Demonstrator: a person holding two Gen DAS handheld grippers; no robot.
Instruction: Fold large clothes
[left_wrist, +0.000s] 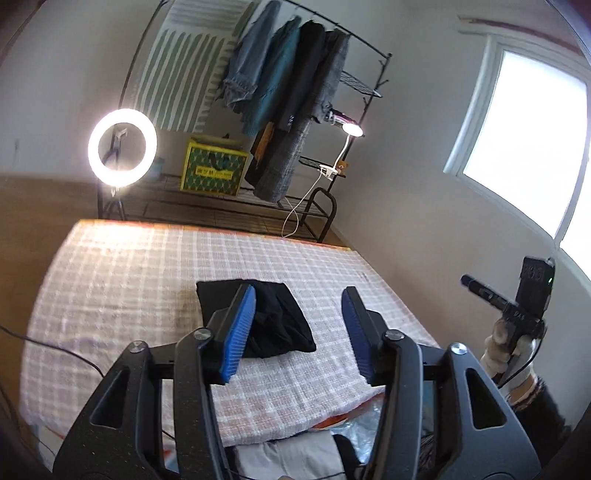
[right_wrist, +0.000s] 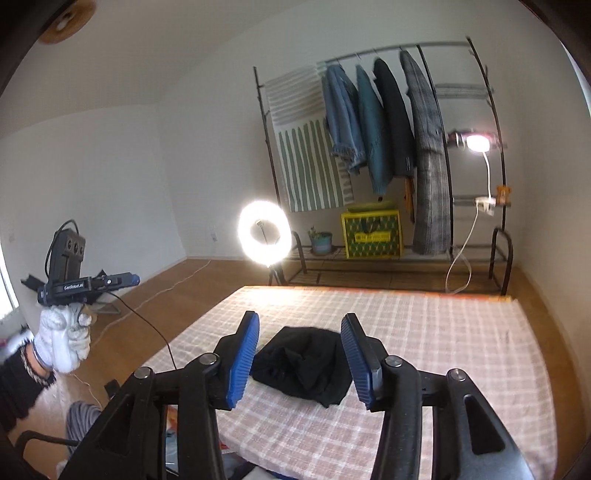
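While the big clothes rack (right_wrist: 388, 155) stands by the far wall with coats on it, the counter (left_wrist: 122, 280) with its pink checked cloth fills the room's middle. A black garment (left_wrist: 280, 325) lies folded in a small bundle on the cloth, near the front edge. The left claw (left_wrist: 297, 330) is up in the air, jaws apart, holding nothing. The right claw (right_wrist: 299, 360) is up too, jaws apart and empty.

Left gripper (left_wrist: 299, 332) and right gripper (right_wrist: 299, 354), each held aloft and angled slightly downward, jaws parted with nothing between the blue pads. White-gloved left hand (right_wrist: 64, 341) and right hand (left_wrist: 511, 360) grasp the handles, dark sleeves at the wrists.
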